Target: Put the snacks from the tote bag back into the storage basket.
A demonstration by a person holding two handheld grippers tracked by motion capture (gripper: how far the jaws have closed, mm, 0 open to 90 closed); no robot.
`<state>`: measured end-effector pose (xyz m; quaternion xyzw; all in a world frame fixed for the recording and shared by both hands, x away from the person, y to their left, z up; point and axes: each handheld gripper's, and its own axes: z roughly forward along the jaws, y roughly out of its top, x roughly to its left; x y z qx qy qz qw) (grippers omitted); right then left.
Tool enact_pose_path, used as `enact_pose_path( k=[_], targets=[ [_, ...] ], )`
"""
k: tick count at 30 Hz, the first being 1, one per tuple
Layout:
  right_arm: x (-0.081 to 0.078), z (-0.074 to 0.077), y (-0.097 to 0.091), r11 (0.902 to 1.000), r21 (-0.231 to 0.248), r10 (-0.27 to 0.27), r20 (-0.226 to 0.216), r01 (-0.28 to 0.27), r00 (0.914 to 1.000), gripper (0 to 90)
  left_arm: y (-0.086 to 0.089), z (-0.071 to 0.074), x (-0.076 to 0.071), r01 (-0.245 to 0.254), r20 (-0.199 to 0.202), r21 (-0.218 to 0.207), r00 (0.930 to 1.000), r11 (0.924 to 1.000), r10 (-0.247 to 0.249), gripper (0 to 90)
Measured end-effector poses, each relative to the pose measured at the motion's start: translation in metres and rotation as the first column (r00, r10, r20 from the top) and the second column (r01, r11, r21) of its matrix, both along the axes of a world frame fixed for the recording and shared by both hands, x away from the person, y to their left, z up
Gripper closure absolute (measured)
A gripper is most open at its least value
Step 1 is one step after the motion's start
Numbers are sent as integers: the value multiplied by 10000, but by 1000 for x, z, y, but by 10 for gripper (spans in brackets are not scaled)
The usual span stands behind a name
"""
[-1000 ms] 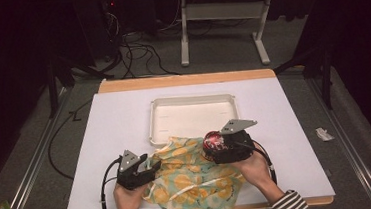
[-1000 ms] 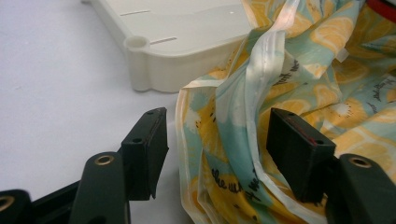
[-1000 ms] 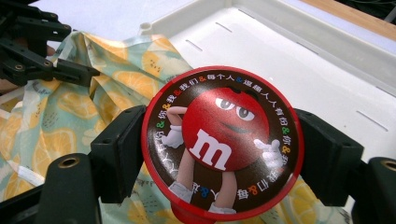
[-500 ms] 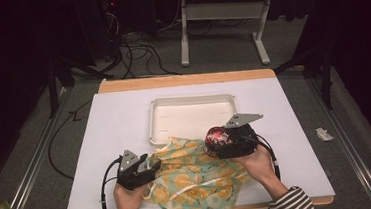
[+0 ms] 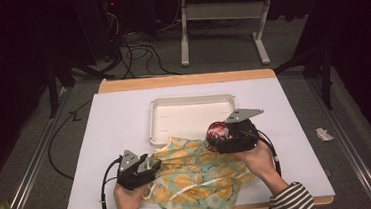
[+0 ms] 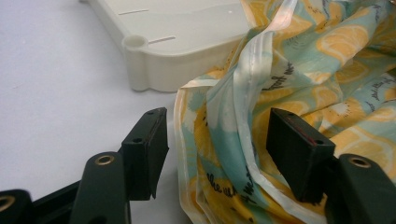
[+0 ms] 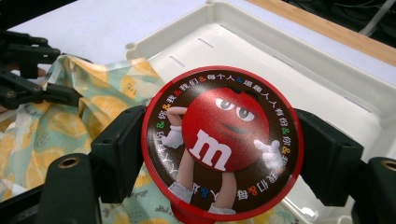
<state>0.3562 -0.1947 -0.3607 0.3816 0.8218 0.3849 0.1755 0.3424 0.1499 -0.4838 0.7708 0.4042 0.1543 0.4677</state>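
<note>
The right gripper (image 7: 219, 154) clamps a red M&M's tin (image 7: 223, 142) above the lemon-print bag (image 5: 199, 176), near the white tray (image 5: 162, 119). The left gripper (image 6: 217, 154) straddles the bag's edge, jaws spread. The white table (image 5: 106, 141) stands on grey floor; only the right gripper view reveals the lid's print.
</note>
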Motion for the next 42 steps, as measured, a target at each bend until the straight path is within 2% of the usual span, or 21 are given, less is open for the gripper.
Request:
enact_pose_path(
  k=[15,25,42],
  targets=[
    [17,6,-3,9997,-46,-259,-82,258,9996,249,-1,0,0,-38,52,36,10000,10000,38,391],
    [31,2,-2,9994,-69,-346,-301,344,9989,249,-1,0,0,-75,40,71,10000,9999,75,391],
    [48,3,-5,9984,-179,-537,-283,532,9982,249,-1,0,0,-48,38,117,10000,9999,48,391]
  ],
)
